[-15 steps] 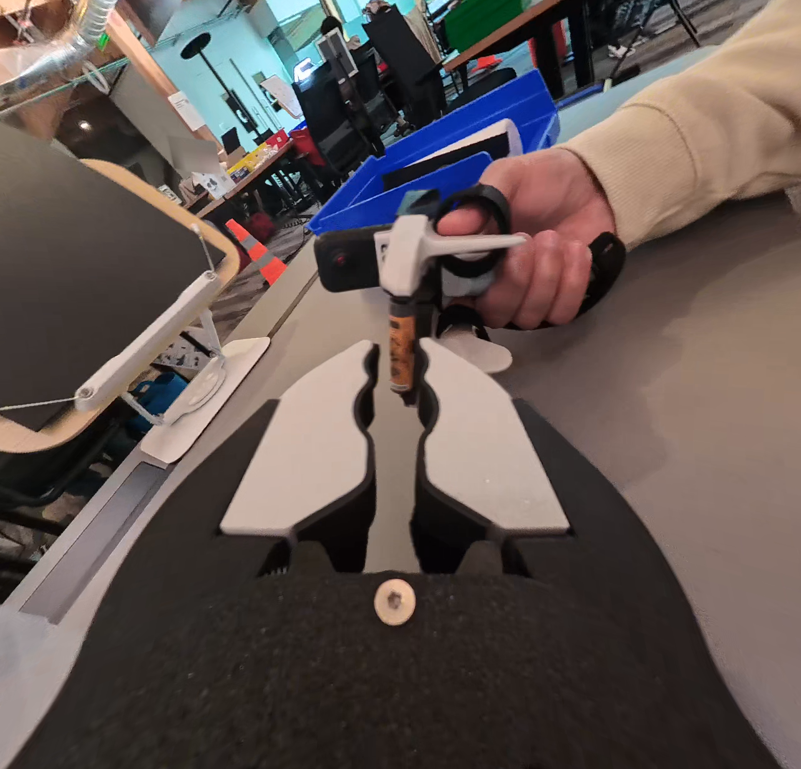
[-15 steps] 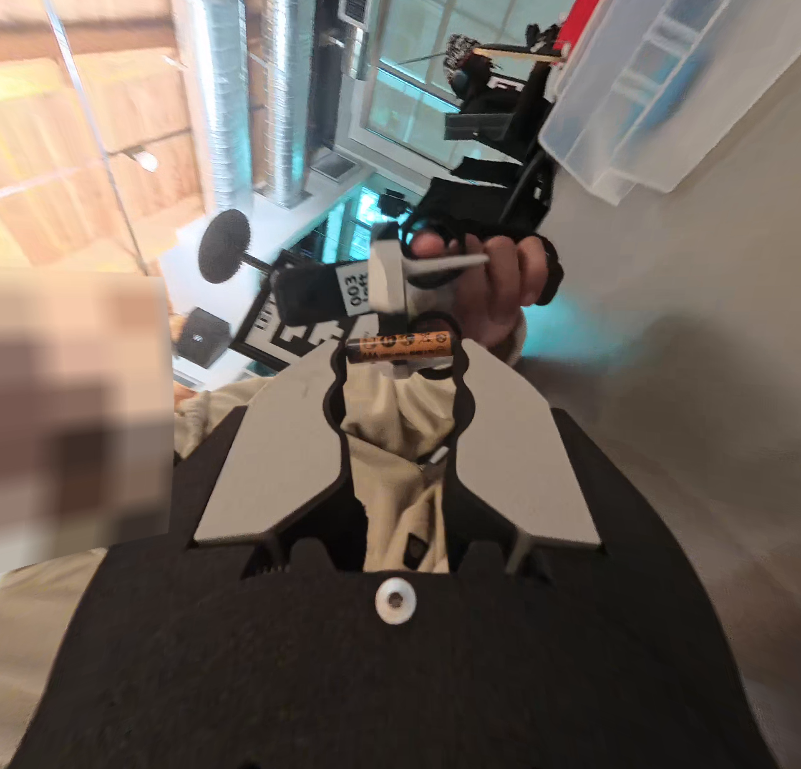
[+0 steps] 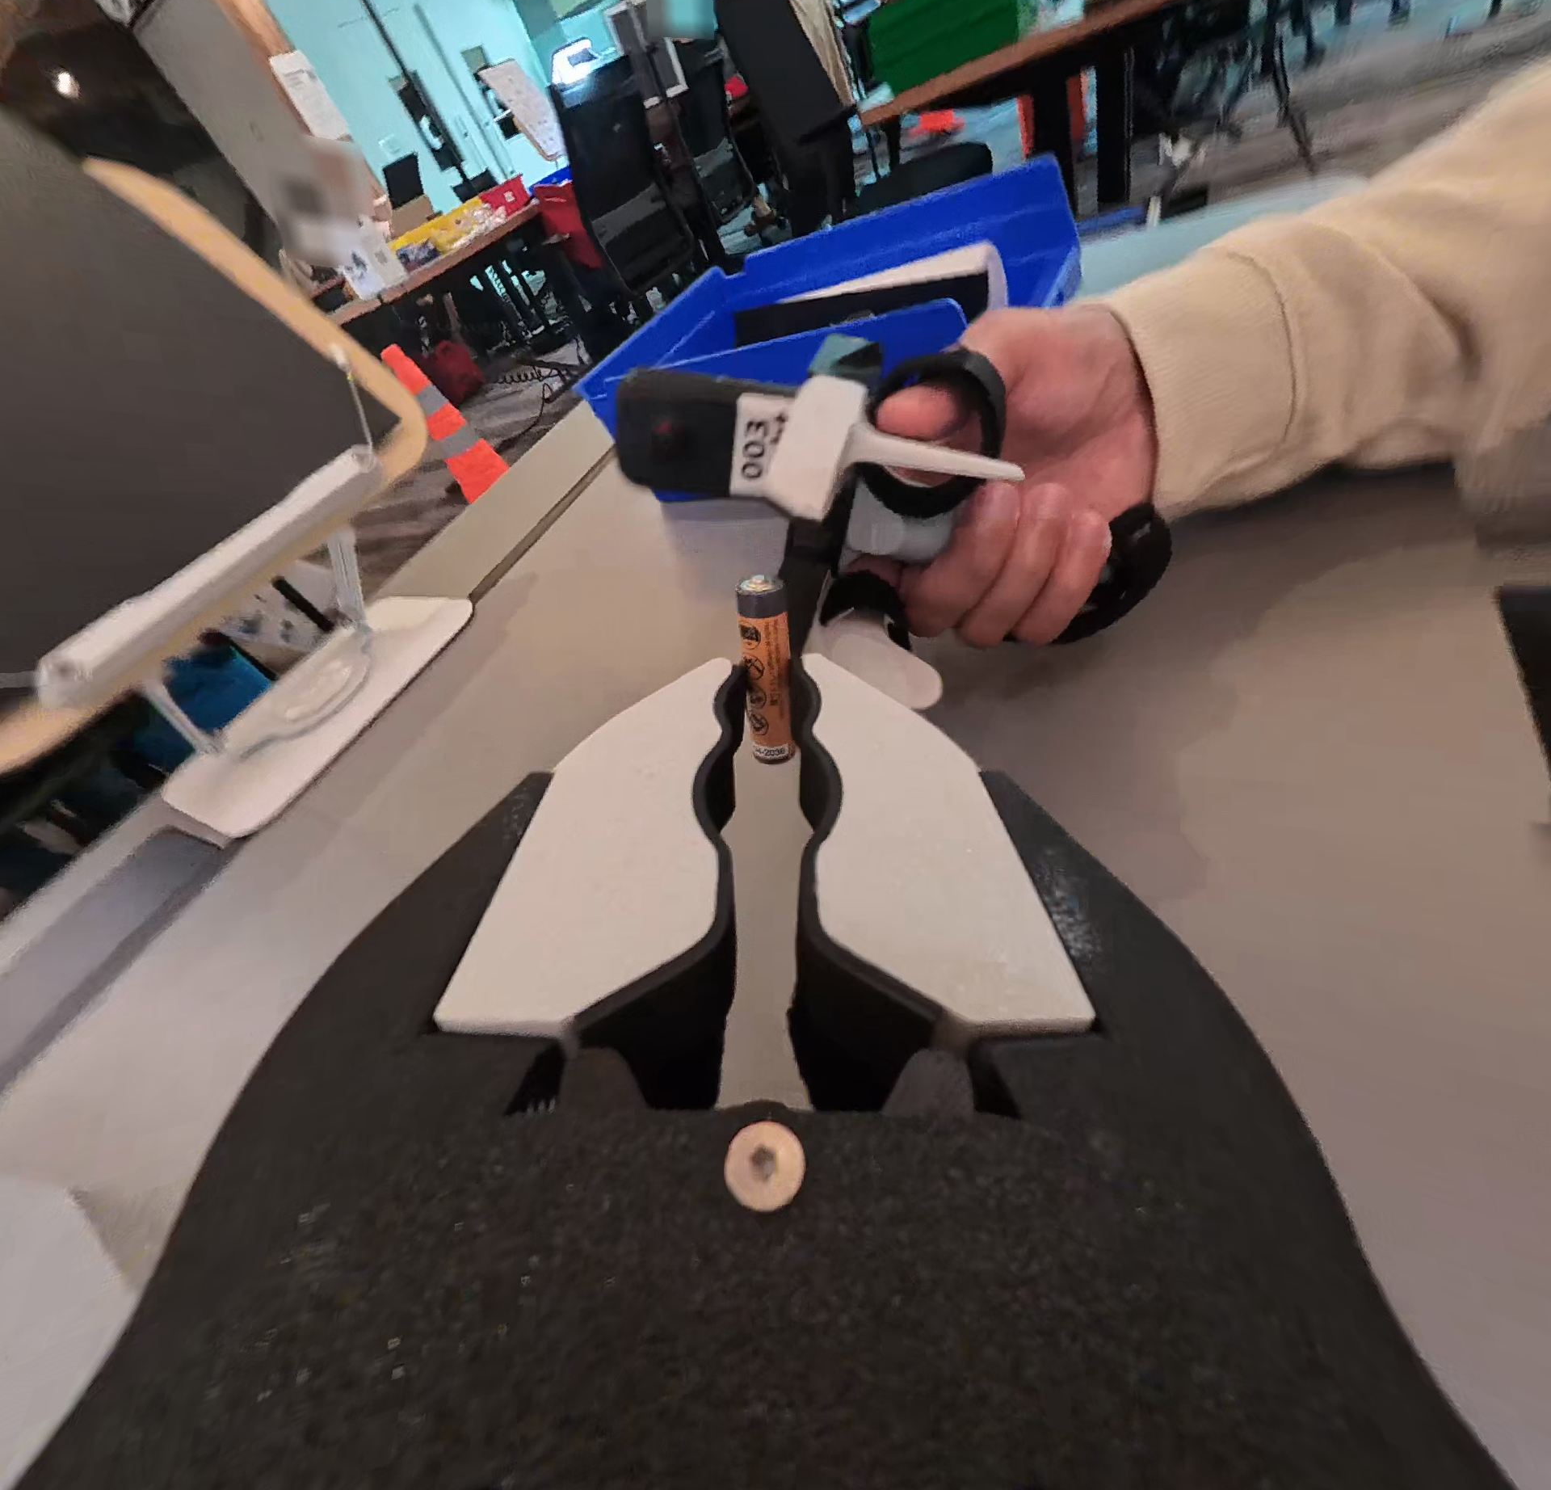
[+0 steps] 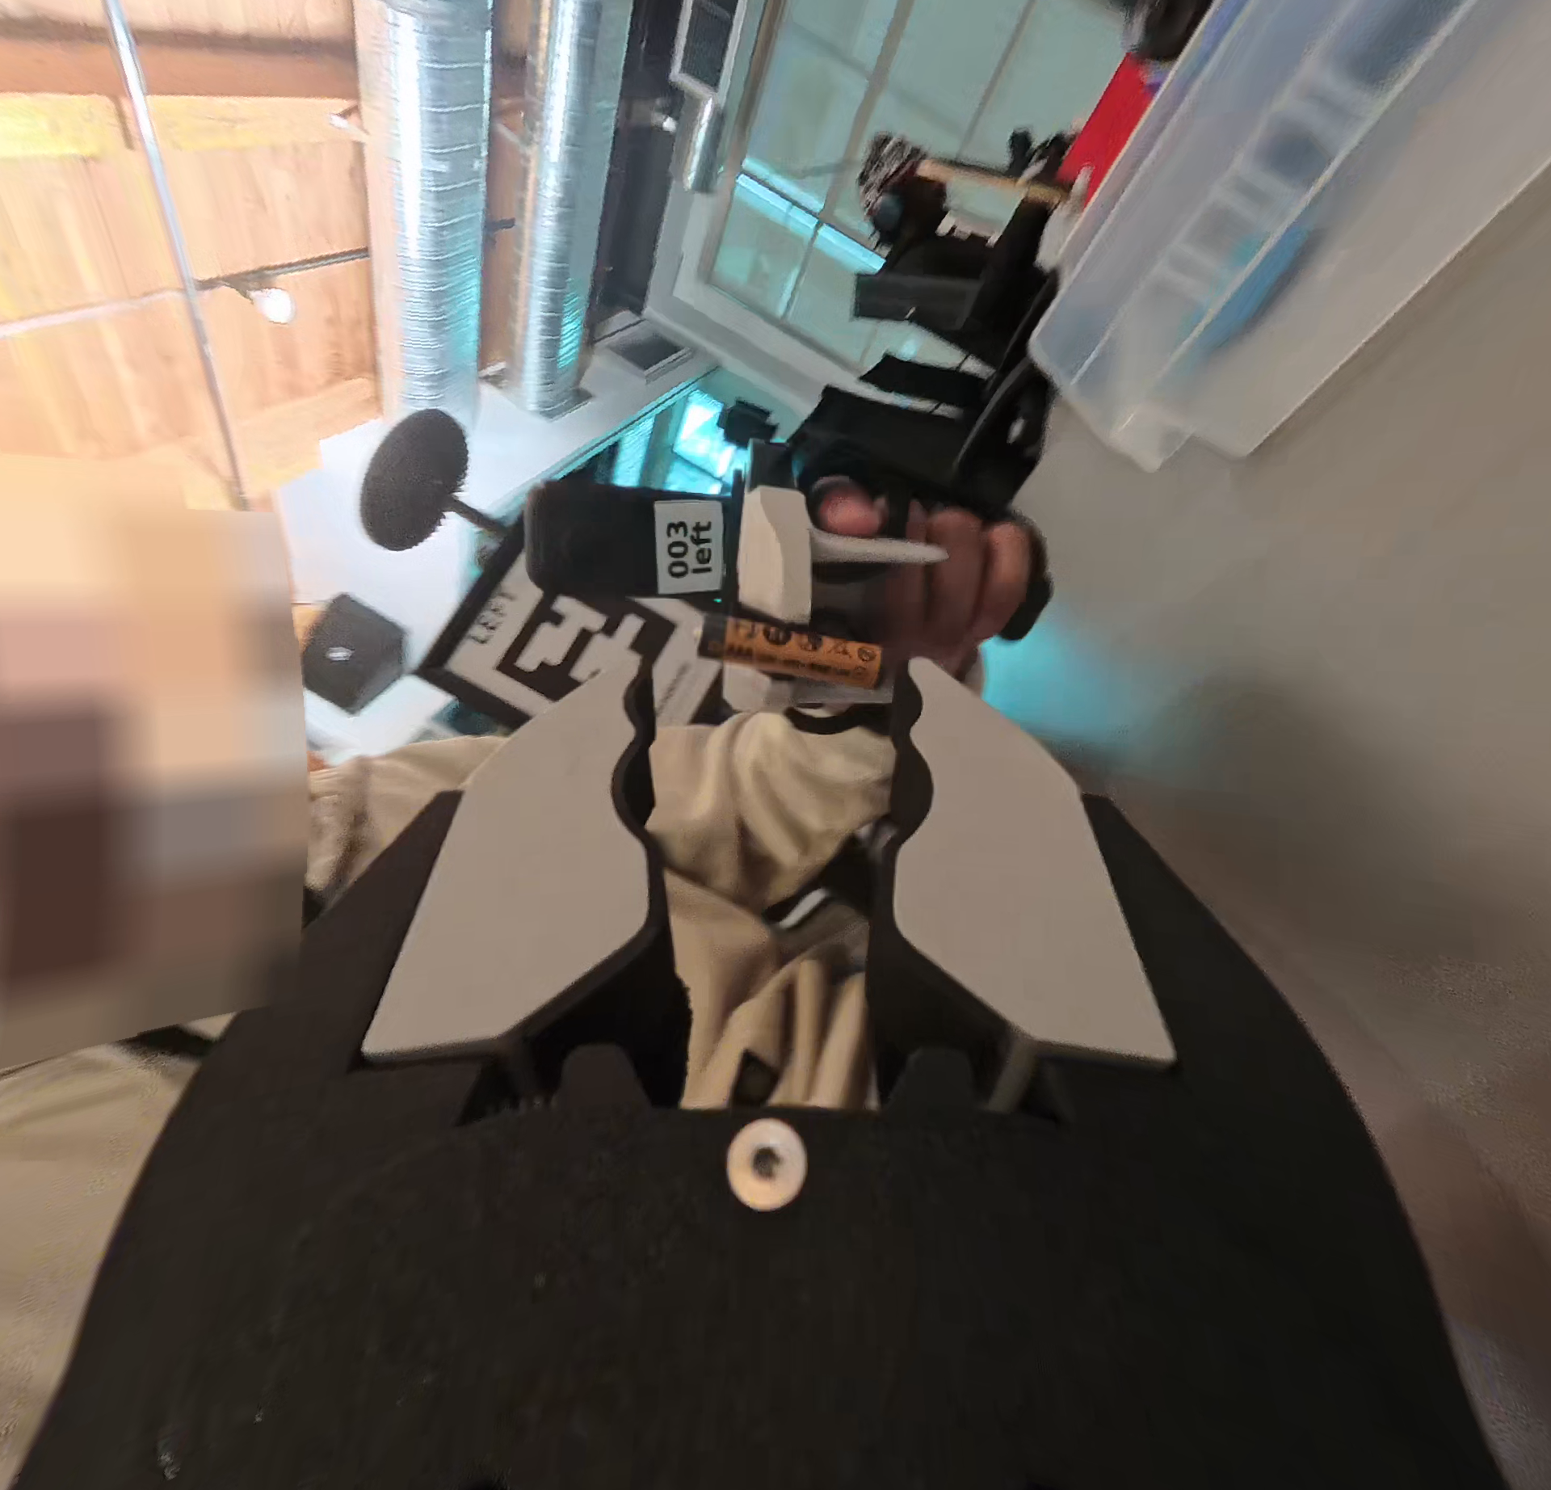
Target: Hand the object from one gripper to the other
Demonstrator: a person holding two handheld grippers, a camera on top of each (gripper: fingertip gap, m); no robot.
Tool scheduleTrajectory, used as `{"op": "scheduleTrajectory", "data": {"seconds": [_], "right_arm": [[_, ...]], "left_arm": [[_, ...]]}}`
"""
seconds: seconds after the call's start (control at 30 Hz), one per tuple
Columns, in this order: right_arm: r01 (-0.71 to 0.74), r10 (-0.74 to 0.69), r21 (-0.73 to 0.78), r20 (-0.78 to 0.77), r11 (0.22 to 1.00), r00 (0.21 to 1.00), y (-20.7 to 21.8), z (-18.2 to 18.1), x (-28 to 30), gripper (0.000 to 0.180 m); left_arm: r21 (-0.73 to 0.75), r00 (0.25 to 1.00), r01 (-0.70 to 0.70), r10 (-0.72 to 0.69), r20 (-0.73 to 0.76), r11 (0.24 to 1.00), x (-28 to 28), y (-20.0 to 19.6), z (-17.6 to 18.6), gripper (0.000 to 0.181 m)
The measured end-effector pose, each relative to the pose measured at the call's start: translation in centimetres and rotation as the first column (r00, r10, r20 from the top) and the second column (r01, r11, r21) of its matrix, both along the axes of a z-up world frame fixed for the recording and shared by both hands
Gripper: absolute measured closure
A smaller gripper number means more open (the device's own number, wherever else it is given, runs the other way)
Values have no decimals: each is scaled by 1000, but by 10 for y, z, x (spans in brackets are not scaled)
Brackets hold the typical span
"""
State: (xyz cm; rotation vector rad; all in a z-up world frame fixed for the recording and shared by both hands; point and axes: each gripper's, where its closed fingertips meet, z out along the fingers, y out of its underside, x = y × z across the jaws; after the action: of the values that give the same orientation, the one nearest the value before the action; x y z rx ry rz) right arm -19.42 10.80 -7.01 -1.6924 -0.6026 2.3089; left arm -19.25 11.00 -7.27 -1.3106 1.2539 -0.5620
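An orange and dark battery [image 3: 765,677] stands upright between the tips of my left gripper [image 3: 765,681], which is shut on it above the grey table [image 3: 1259,904]. In the right wrist view the same battery [image 4: 793,652] lies crosswise, just beyond the tips of my right gripper [image 4: 768,690]. The right jaws stand wide apart and hold nothing. In the left wrist view a hand [image 3: 1032,526] holds the right gripper just behind and to the right of the battery, tilted up.
A blue bin [image 3: 1032,216] stands behind the hand. A monitor [image 3: 151,375] on a white stand [image 3: 319,719] is at the left. A clear plastic box [image 4: 1301,190] sits on the table in the right wrist view. A cream sleeve [image 3: 1343,299] crosses the right.
The right gripper's jaws have opened off the battery and it has drawn back and up. The left gripper stays shut on the battery.
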Motion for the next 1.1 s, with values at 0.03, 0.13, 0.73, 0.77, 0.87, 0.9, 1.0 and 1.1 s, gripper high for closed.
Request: {"op": "scheduleTrajectory", "data": {"seconds": [0.03, 0.13, 0.73, 0.77, 0.87, 0.9, 1.0, 1.1], "right_arm": [[55, -56, 59, 19, 997, 998, 7, 0, 4, 127], [208, -247, 337, 74, 918, 966, 27, -5, 14, 130], [140, -467, 990, -129, -11, 875, 7, -4, 6, 121], [133, -455, 991, -126, -17, 881, 4, -6, 5, 123], [96, -438, 995, -99, -28, 893, 0, -13, 3, 124], [88, -432, 996, -93, -33, 897, -2, -14, 2, 125], [90, -440, 993, -117, -80, 890, -3, -13, 1, 133], [86, -440, 992, -120, -97, 890, -3, -13, 1, 134]], "left_arm": [[-65, 999, -16, 19, 48, 998, -4, 5, 2, 171], [-341, 971, 11, 71, 229, 940, -14, 16, 10, 171], [-837, 895, 389, 58, 443, 386, 7, -5, -5, 171], [-839, 893, 396, 59, 447, 375, 8, -5, -6, 171], [-839, 876, 435, 61, 479, 327, 10, -7, -3, 172], [-837, 870, 447, 64, 489, 315, 10, -7, -3, 172], [-841, 868, 460, 55, 493, 284, 13, -10, -4, 172], [-841, 867, 466, 50, 496, 274, 14, -12, -4, 172]]}}
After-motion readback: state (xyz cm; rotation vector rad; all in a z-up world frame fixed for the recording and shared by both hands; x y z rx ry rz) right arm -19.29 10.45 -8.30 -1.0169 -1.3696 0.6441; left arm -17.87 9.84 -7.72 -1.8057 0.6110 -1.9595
